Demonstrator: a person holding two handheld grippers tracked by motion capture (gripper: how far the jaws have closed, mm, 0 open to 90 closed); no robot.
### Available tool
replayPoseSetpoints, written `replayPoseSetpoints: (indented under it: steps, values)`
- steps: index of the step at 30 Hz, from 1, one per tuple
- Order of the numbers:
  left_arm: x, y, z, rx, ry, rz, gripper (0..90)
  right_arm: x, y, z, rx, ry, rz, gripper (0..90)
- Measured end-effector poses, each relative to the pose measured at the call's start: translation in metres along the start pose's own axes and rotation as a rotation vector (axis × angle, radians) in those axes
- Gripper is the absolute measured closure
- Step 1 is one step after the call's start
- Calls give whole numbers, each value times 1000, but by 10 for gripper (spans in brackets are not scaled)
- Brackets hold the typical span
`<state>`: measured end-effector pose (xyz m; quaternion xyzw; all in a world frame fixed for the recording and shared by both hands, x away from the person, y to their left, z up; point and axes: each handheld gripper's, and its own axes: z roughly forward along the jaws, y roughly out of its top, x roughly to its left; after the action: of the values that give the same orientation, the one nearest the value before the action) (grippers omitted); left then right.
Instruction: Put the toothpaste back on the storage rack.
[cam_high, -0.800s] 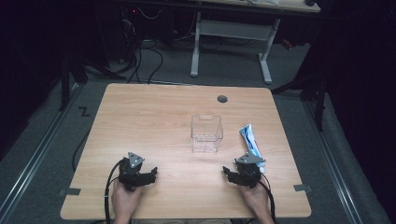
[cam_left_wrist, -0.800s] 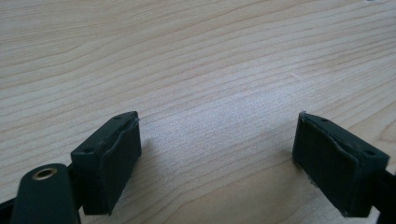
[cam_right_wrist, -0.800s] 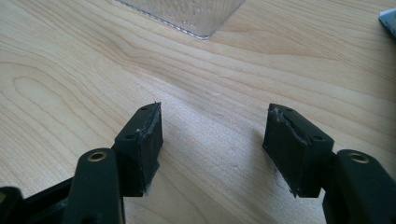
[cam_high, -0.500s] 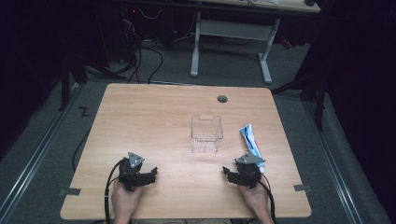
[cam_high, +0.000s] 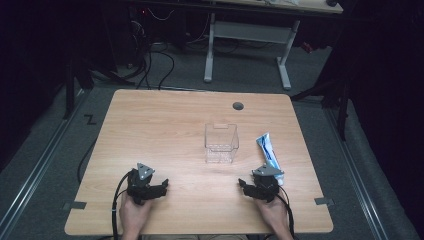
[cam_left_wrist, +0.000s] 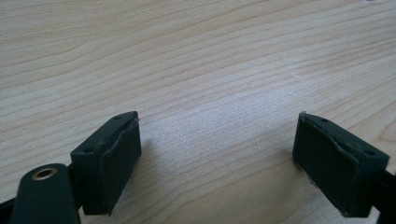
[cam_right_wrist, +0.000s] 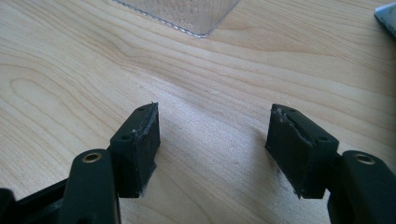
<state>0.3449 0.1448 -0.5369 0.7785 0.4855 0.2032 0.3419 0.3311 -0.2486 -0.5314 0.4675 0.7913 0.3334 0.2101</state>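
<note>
The clear plastic box (cam_high: 221, 144) stands upright near the middle of a light wooden table (cam_high: 160, 130), a little toward the right and well beyond both grippers. It is see-through, open at the top, and nothing can be made out inside it. One bottom corner of it (cam_right_wrist: 180, 14) also appears at the upper edge of the right gripper view.

The table takes up most of the high view, with dark grey floor around it and a second desk on white legs (cam_high: 247, 45) behind it. A small round dark hole (cam_high: 238, 106) sits in the tabletop near its far edge.

A person's two hands come in from the near edge — the left hand (cam_high: 134, 214) and the right hand (cam_high: 273, 214) — each holding a black gripper low over the wood.

The left gripper (cam_high: 161, 188) is near the front left of the table, well apart from the box. In the left gripper view (cam_left_wrist: 217, 161) its two black jaws are spread wide, with bare wood grain between them and nothing held.

The right gripper (cam_high: 244, 186) is near the front right. In the right gripper view (cam_right_wrist: 212, 147) its jaws are likewise spread apart over bare wood, empty.

A white and blue tube (cam_high: 269, 156) lies flat just to the right of the box, apart from it, its near end just beside the right gripper's body.
</note>
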Motion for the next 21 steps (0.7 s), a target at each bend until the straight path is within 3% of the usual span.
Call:
replayPoseSetpoints:
  steps: [15, 21]
  values:
    - [0, 0, 0, 2, -1, 1, 155, 0, 1, 1, 1, -27, 25, 351]
    - [0, 0, 0, -1, -1, 1, 155, 1, 0, 0, -9, -51, 29, 416]
